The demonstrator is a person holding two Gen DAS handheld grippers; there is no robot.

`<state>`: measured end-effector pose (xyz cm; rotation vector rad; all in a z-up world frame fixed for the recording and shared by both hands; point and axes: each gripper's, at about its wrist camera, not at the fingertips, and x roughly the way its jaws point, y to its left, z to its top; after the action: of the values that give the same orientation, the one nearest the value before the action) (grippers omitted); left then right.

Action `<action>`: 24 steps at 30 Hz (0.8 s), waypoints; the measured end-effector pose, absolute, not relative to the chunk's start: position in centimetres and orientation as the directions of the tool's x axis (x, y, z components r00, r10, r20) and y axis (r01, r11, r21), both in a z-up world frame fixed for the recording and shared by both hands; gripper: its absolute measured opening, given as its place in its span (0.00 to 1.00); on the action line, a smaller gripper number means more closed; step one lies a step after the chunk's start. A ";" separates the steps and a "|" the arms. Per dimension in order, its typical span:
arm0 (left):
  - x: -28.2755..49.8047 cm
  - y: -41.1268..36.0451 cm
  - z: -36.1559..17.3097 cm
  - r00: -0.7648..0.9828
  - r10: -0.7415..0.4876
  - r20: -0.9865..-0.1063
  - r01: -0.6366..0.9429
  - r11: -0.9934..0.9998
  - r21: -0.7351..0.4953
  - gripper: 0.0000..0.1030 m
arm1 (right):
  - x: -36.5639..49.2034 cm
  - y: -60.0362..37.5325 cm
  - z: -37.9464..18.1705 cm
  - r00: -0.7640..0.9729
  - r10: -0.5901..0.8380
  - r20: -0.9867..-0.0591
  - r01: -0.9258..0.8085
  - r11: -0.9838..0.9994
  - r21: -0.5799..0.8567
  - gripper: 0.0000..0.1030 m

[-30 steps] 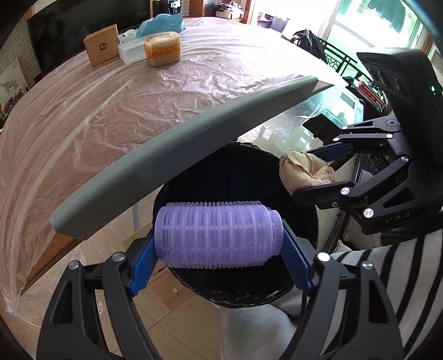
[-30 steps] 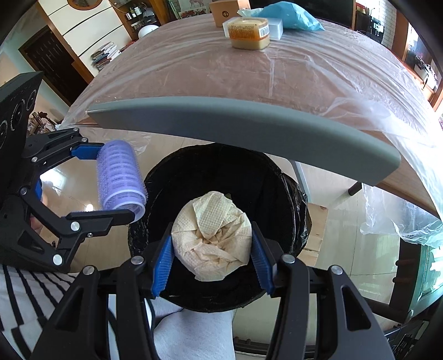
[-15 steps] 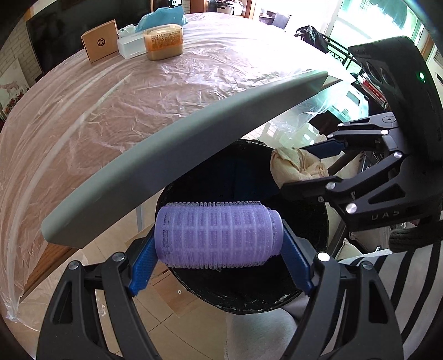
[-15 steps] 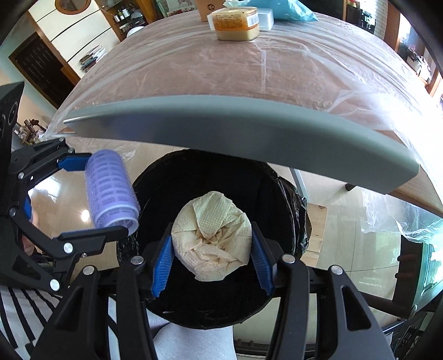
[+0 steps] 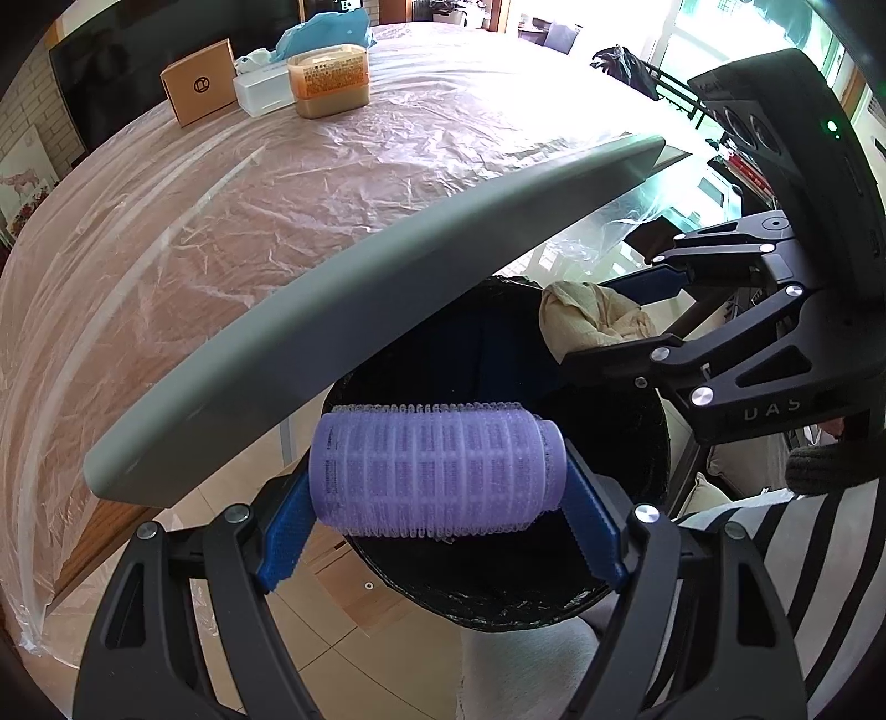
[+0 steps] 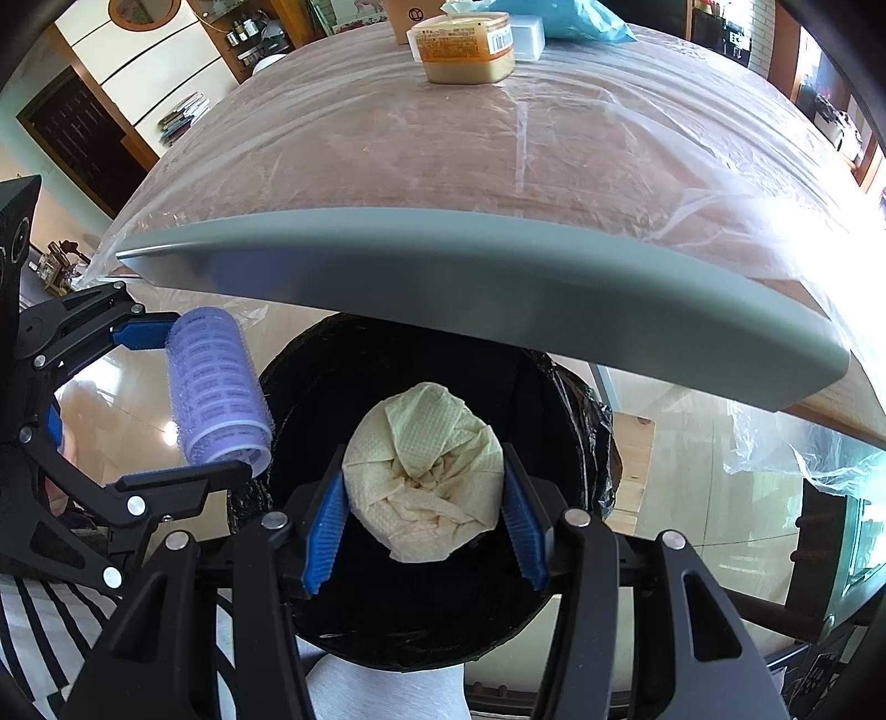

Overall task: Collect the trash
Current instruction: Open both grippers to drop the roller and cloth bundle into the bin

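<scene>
My left gripper [image 5: 440, 482] is shut on a purple hair roller [image 5: 437, 471], held sideways by its ends over the near rim of a black-lined trash bin [image 5: 653, 448]. My right gripper [image 6: 423, 487] is shut on a crumpled beige paper wad [image 6: 423, 471], which hangs over the open mouth of the bin [image 6: 576, 437]. In the right wrist view the roller [image 6: 219, 387] and the left gripper [image 6: 183, 399] sit at the bin's left edge. In the left wrist view the paper wad [image 5: 592, 321] and the right gripper [image 5: 626, 315] are over the bin's far right side.
A grey table edge [image 6: 498, 293] overhangs the bin's far side. The table [image 5: 277, 194] is covered in clear plastic and carries a cardboard box [image 5: 199, 83], a white box [image 5: 263, 91], an amber container [image 5: 329, 80] and a blue bag [image 5: 324, 30]. Striped sleeves [image 5: 775, 554] and a grey-clad knee [image 6: 387, 692] are close by.
Both grippers keep their loads. The view has shifted slightly, with the right gripper and paper wad drawing a little closer over the bin in the left wrist view.
</scene>
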<state>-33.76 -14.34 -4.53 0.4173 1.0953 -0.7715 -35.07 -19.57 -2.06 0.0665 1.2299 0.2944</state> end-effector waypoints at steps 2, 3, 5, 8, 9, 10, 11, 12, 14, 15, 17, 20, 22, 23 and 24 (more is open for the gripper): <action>-33.8 -14.4 -4.5 0.241 -0.350 -0.906 0.737 0.673 -0.064 0.78 | -35.0 -19.5 -2.1 0.302 0.254 -0.919 -0.185 0.961 0.205 0.49; -33.8 -14.5 -4.5 0.241 -0.351 -0.905 0.738 0.672 -0.064 0.78 | -35.0 -19.4 -2.0 0.302 0.255 -0.919 -0.185 0.961 0.205 0.49; -33.8 -14.3 -4.4 0.241 -0.352 -0.905 0.739 0.671 -0.064 0.78 | -35.0 -19.5 -2.0 0.301 0.254 -0.919 -0.187 0.961 0.204 0.49; -33.9 -14.4 -4.4 0.242 -0.353 -0.904 0.740 0.670 -0.064 0.78 | -35.0 -19.4 -2.0 0.298 0.254 -0.920 -0.192 0.960 0.203 0.49; -33.9 -14.4 -4.4 0.242 -0.353 -0.904 0.740 0.670 -0.064 0.78 | -35.0 -19.3 -2.0 0.297 0.254 -0.920 -0.193 0.960 0.203 0.49; -33.9 -14.3 -4.4 0.242 -0.353 -0.904 0.740 0.670 -0.064 0.78 | -35.0 -19.3 -2.0 0.297 0.255 -0.920 -0.196 0.959 0.202 0.49; -33.9 -14.3 -4.4 0.242 -0.353 -0.904 0.739 0.671 -0.064 0.78 | -35.0 -19.2 -2.0 0.297 0.255 -0.920 -0.198 0.959 0.202 0.49; -33.9 -14.1 -4.4 0.241 -0.353 -0.904 0.738 0.672 -0.065 0.78 | -35.0 -19.2 -2.0 0.297 0.256 -0.920 -0.199 0.959 0.203 0.49; -33.9 -14.0 -4.4 0.242 -0.352 -0.904 0.737 0.673 -0.065 0.78 | -34.9 -19.1 -2.0 0.296 0.256 -0.920 -0.199 0.959 0.203 0.49; -33.9 -14.0 -4.4 0.242 -0.352 -0.904 0.737 0.673 -0.065 0.78 | -34.9 -19.1 -2.0 0.295 0.257 -0.920 -0.198 0.959 0.204 0.49; -33.9 -14.0 -4.4 0.241 -0.350 -0.905 0.736 0.674 -0.065 0.78 | -34.9 -19.0 -2.1 0.293 0.255 -0.921 -0.200 0.959 0.202 0.49; -33.8 -14.1 -4.5 0.242 -0.347 -0.906 0.735 0.676 -0.062 0.78 | -34.9 -18.9 -2.3 0.290 0.253 -0.923 -0.201 0.959 0.200 0.49; -33.8 -14.1 -4.5 0.243 -0.345 -0.907 0.734 0.676 -0.061 0.78 | -34.8 -18.8 -2.4 0.287 0.250 -0.925 -0.200 0.960 0.197 0.49; -33.8 -14.0 -4.5 0.244 -0.344 -0.907 0.734 0.677 -0.060 0.78 | -34.8 -18.7 -2.5 0.286 0.246 -0.926 -0.199 0.961 0.194 0.49; -33.8 -14.0 -4.4 0.243 -0.346 -0.906 0.735 0.675 -0.061 0.78 | -34.8 -18.7 -2.5 0.285 0.244 -0.927 -0.197 0.961 0.193 0.49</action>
<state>-33.79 -14.04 -4.44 0.4198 1.0941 -0.7686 -34.83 -18.72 -2.55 0.0433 1.2479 0.2951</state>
